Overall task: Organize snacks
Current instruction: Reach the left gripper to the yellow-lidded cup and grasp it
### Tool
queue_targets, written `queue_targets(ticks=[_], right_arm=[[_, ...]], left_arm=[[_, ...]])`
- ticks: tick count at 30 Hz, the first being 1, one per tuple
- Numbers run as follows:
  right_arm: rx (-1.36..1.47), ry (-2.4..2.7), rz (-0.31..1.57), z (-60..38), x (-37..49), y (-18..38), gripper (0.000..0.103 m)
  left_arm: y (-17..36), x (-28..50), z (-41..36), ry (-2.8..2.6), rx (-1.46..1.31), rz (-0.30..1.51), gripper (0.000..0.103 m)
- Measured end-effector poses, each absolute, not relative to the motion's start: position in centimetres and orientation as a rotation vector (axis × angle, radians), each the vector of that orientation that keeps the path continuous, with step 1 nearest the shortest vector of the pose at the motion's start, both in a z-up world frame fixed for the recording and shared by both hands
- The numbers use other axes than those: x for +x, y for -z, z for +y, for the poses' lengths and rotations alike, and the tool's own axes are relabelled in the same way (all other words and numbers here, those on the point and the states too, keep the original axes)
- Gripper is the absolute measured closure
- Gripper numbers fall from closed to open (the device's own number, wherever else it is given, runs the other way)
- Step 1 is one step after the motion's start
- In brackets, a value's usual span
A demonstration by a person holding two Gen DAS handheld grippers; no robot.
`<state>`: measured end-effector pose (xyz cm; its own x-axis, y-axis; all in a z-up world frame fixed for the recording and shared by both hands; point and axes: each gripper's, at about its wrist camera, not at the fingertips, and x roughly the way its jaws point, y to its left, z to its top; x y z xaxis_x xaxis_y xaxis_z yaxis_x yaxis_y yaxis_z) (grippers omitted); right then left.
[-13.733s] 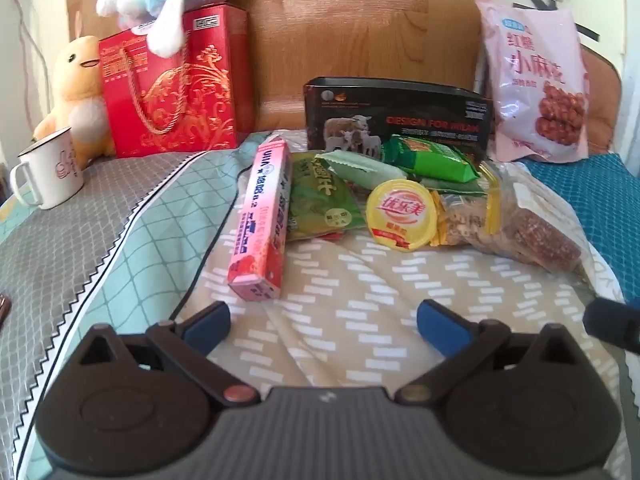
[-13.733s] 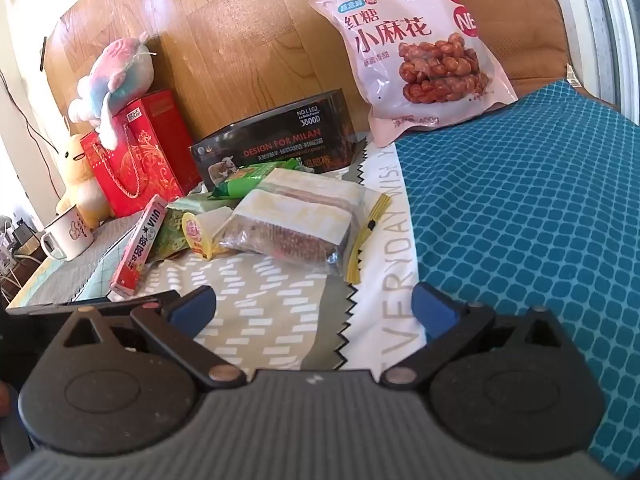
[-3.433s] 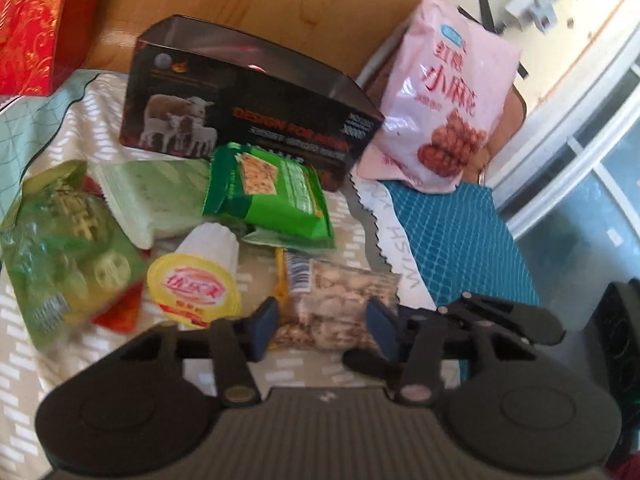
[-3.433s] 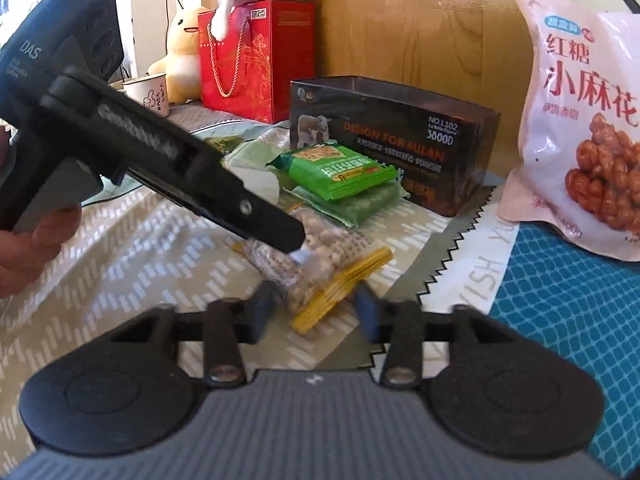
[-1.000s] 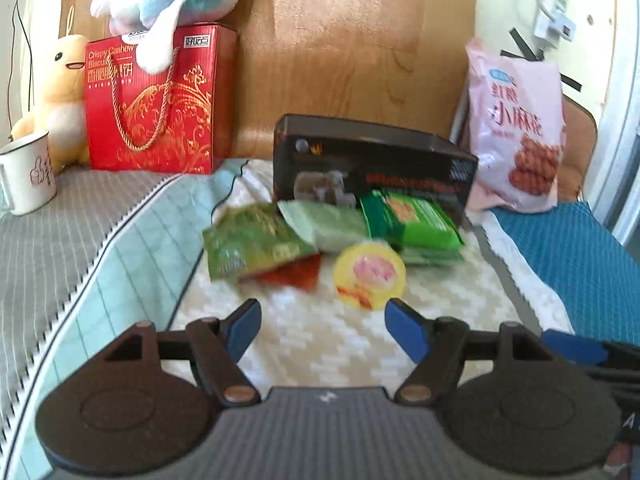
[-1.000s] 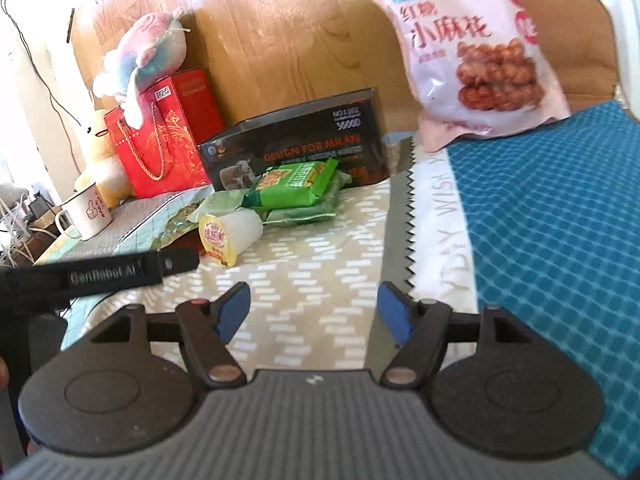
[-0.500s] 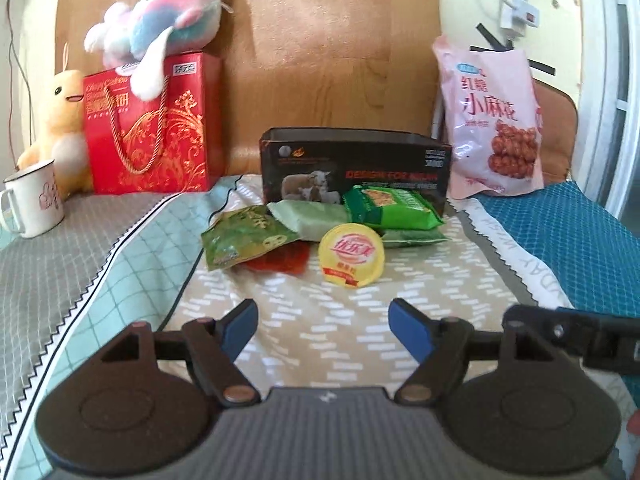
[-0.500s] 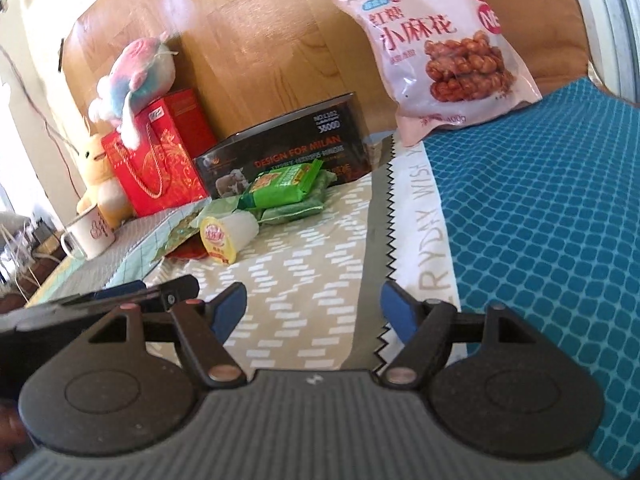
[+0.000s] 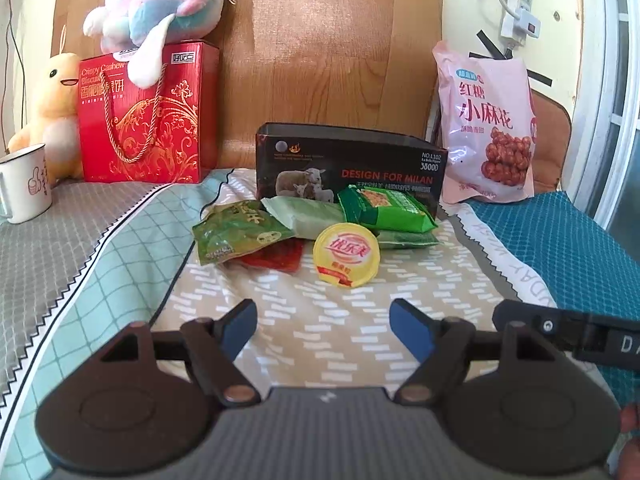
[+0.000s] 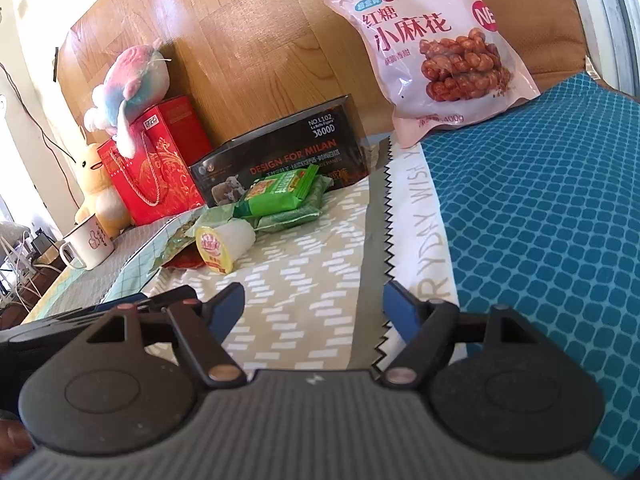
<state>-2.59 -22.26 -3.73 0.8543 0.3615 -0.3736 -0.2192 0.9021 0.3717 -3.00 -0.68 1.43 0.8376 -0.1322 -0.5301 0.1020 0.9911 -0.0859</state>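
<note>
A black open-top box (image 9: pixel 348 164) stands at the back of the bed; it also shows in the right wrist view (image 10: pixel 280 160). In front of it lie a yellow-lidded cup (image 9: pixel 346 255) on its side, bright green packets (image 9: pixel 386 208), a pale green packet (image 9: pixel 306 220), a dark green pouch (image 9: pixel 240 232) and a red packet (image 9: pixel 276 258). The cup (image 10: pixel 224 246) and green packets (image 10: pixel 280 196) also show in the right wrist view. My left gripper (image 9: pixel 324 324) is open and empty, well short of the cup. My right gripper (image 10: pixel 314 308) is open and empty over the bedspread.
A pink snack bag (image 9: pixel 486 128) leans on the headboard at the right. A red gift bag (image 9: pixel 146 116) with a plush toy (image 9: pixel 160 12), a yellow duck toy (image 9: pixel 52 112) and a white mug (image 9: pixel 24 188) stand at the left.
The pink stick box and the two clear bags of nuts have gone from the pile. Over the last second both grippers drew back a little from the snacks and stay open.
</note>
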Motion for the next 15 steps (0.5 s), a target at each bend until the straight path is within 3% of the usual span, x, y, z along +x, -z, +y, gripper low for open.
queue_targets(ticks=[6,15], right_arm=[[0.339,-0.318,0.454,-22.2,-2.8,3.7,0.022],[0.332,-0.412,0.483,-22.3,-2.4,3.6,0.000]], left_arm=[[-1.5,-2.9,0.0,0.114,-0.102,0.554,0.028],[-1.5,-2.7,0.6,0.111,-0.132,0.558,0.027]])
